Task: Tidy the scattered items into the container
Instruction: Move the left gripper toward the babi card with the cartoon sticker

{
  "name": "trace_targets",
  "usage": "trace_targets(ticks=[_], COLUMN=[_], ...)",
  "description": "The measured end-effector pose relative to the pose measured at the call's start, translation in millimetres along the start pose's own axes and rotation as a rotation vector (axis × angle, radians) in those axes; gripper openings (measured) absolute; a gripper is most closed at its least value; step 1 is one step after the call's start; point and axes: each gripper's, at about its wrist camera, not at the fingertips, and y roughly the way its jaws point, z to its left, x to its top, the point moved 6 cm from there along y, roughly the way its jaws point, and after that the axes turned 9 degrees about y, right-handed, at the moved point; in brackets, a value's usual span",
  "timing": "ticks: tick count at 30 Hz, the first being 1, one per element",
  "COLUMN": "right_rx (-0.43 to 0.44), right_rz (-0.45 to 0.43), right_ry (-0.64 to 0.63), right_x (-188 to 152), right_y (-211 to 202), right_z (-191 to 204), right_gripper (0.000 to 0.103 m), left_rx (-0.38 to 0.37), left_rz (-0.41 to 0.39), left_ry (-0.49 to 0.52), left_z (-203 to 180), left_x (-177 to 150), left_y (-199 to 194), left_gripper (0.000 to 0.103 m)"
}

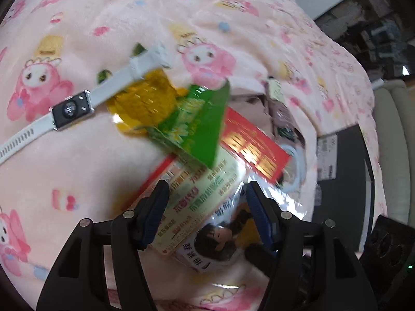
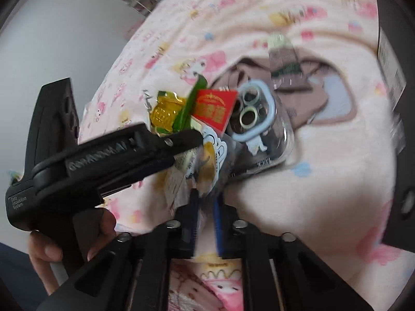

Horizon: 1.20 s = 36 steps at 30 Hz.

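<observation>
A clear plastic bag [image 1: 288, 197] lies on the pink blanket and holds a red packet [image 1: 255, 146], a printed card packet [image 1: 202, 202] and a phone case [image 2: 255, 115]. A green sachet [image 1: 199, 124] and a yellow sachet [image 1: 146, 103] stick out of its mouth. My left gripper [image 1: 207, 207] is open, its fingers on either side of the card packet. My right gripper [image 2: 206, 207] is shut on the bag's edge [image 2: 207, 181]. The left gripper also shows in the right wrist view [image 2: 181, 142], reaching into the bag's mouth.
A white smartwatch [image 1: 70, 110] lies on the pink cartoon blanket [image 1: 103, 26], left of the bag. A brown pouch [image 2: 298, 77] lies beyond the bag. The blanket's edge drops to dark furniture [image 1: 342, 155] on the right.
</observation>
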Motion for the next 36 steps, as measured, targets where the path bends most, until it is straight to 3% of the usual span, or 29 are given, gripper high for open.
trace_targets(ticks=[4, 8, 11, 13, 15, 17, 21, 23, 26, 32, 36], right_rx=[0.011, 0.030, -0.013, -0.053, -0.074, -0.094, -0.153, -0.200, -0.240, -0.288, -0.309], right_rz=[-0.059, -0.092, -0.127, -0.133, -0.100, -0.023, 0.001, -0.012, -0.061, -0.132, -0.050], right_ry=[-0.021, 0.025, 0.022, 0.016, 0.014, -0.005, 0.003, -0.031, -0.072, -0.082, -0.115], right_x=[-5, -13, -20, -28, -37, -48, -61, -63, -61, -56, -73], right_y=[-25, -58, -78, -86, -83, -74, -73, -79, -94, -112, -86], right_z=[1, -20, -28, -35, -43, -55, -72, -74, -69, -72, -82], right_gripper=[0.003, 0.002, 0.002, 0.002, 0.004, 0.006, 0.006, 0.006, 0.008, 0.010, 0.010], left_rx=[-0.115, -0.242, -0.168, -0.136, -0.087, -0.055, -0.161, -0.238, -0.307, -0.242, -0.200], left_rz=[-0.003, -0.038, -0.104, -0.072, -0.010, -0.030, -0.033, 0.024, 0.105, 0.198, 0.221], left_ry=[0.095, 0.084, 0.026, -0.002, 0.048, 0.106, 0.060, -0.004, -0.003, 0.099, 0.161], left_z=[-30, -39, -23, -19, -26, -35, -32, -27, -40, -66, -78], left_x=[-6, -7, -4, -6, -11, -11, -22, -30, -49, -80, -92], left_y=[-1, -13, -24, -17, -5, -10, -19, -15, -12, -4, 0], left_gripper=[0.066, 0.065, 0.065, 0.065, 0.065, 0.065, 0.066, 0.066, 0.066, 0.066, 0.067])
